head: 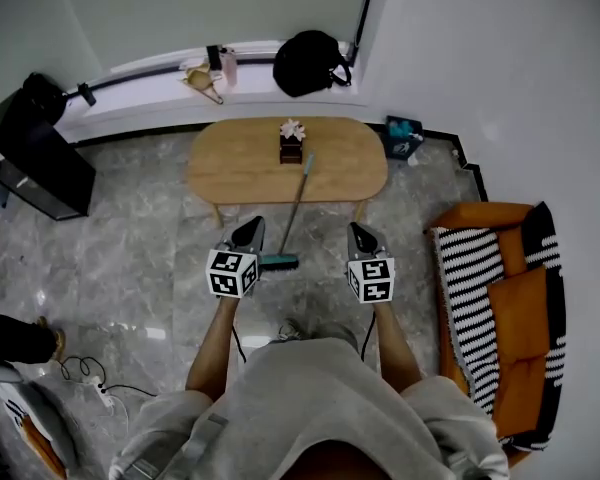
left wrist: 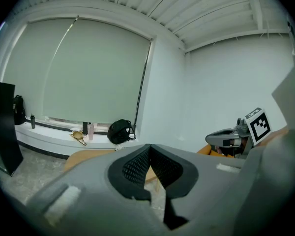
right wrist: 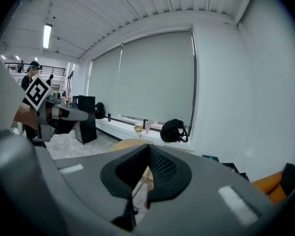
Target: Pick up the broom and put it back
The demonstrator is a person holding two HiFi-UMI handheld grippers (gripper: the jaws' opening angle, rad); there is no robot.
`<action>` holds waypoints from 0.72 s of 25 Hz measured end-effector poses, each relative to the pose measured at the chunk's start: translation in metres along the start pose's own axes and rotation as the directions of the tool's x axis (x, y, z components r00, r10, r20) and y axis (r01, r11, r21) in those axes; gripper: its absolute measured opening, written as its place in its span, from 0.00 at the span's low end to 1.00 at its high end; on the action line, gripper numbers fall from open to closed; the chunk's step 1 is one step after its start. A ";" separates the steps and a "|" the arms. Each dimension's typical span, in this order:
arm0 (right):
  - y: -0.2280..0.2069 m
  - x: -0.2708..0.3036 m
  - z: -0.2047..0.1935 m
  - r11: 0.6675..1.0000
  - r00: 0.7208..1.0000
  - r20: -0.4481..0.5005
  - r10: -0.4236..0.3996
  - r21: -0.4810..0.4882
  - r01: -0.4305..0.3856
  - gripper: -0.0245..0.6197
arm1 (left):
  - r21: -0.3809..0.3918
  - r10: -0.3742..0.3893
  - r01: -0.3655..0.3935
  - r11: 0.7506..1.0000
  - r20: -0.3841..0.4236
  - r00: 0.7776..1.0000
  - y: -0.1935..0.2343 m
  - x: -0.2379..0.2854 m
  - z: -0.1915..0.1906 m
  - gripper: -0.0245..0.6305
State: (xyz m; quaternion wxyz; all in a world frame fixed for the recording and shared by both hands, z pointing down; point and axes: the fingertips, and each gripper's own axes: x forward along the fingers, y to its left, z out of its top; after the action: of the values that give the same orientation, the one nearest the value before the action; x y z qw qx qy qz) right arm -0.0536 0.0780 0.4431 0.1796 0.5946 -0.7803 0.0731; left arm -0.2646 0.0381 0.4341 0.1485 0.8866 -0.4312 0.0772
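Observation:
The broom (head: 292, 213) stands on the marble floor with its teal head (head: 278, 261) down. Its thin handle leans up against the front edge of the oval wooden table (head: 235, 163). In the head view my left gripper (head: 248, 230) hangs just left of the broom head and a little short of it, jaws shut and empty. My right gripper (head: 361, 234) is level with it, further right of the handle, also shut with nothing held. In the left gripper view the left gripper's (left wrist: 149, 149) tips meet. In the right gripper view the right gripper's (right wrist: 148, 149) tips meet too.
A small brown box with a white flower (head: 292, 143) sits on the table by the handle's top. A black backpack (head: 310, 63) lies on the window ledge. A black cabinet (head: 40, 163) stands at left, an orange sofa with a striped blanket (head: 500, 298) at right, and cables (head: 90, 378) lie at lower left.

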 end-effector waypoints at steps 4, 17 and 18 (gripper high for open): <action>0.000 0.007 -0.003 1.000 1.000 -0.015 -0.005 0.001 0.005 0.04 | -0.003 -0.016 0.016 1.000 -0.004 1.000 0.004 0.011 0.000 0.04; -0.028 0.055 -0.017 0.999 0.998 -0.055 0.043 0.019 -0.042 0.04 | -0.035 0.014 -0.017 0.999 -0.068 0.998 0.017 0.053 -0.022 0.04; -0.031 0.063 -0.017 0.999 0.997 -0.057 0.051 0.022 -0.050 0.04 | -0.037 0.022 -0.025 0.999 -0.073 0.997 0.021 0.060 -0.020 0.04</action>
State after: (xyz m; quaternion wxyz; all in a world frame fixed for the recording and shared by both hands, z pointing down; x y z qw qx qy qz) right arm -0.0348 0.0177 0.4792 0.1943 0.5741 -0.7887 0.1026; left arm -0.2444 -0.0115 0.4731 0.1799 0.8752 -0.4372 0.1028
